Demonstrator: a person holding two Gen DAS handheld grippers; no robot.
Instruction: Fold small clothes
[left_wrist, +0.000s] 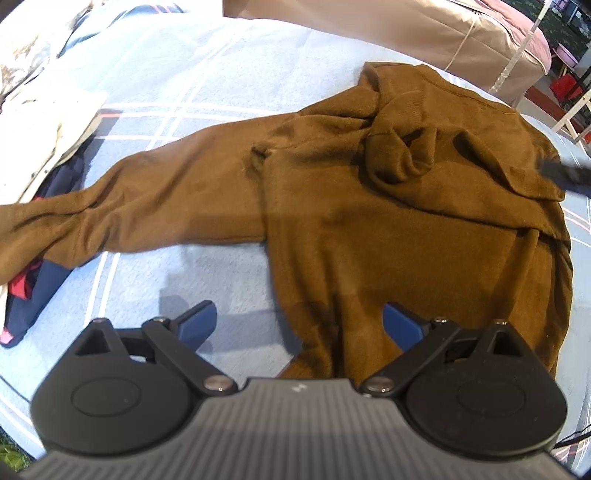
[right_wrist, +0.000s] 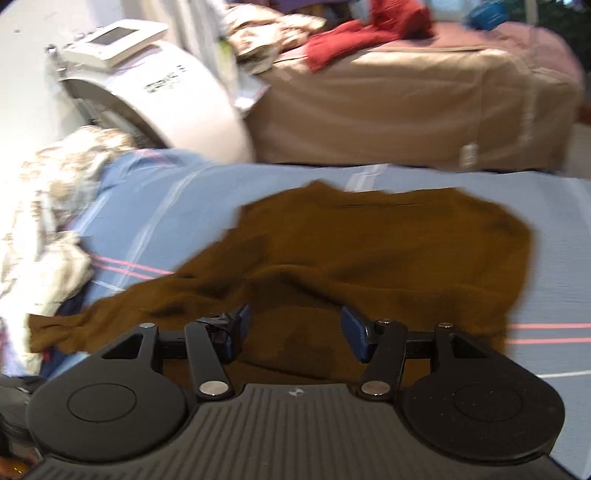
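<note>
A brown sweater (left_wrist: 388, 229) lies on a light blue striped bedsheet (left_wrist: 207, 66). One sleeve (left_wrist: 122, 206) stretches out to the left; the other is folded across the body near the collar. My left gripper (left_wrist: 299, 325) is open and empty, just above the sweater's near hem edge. In the right wrist view the sweater (right_wrist: 369, 251) lies ahead, and my right gripper (right_wrist: 293, 332) is open and empty over its near part. A blurred dark part of the right gripper (left_wrist: 569, 173) shows at the sweater's right side.
A pile of cream and navy-red clothes (left_wrist: 40, 147) lies at the sheet's left. A brown covered bed (right_wrist: 406, 110) with red clothes (right_wrist: 362, 29) stands behind. A white rounded machine (right_wrist: 159, 85) is at the back left.
</note>
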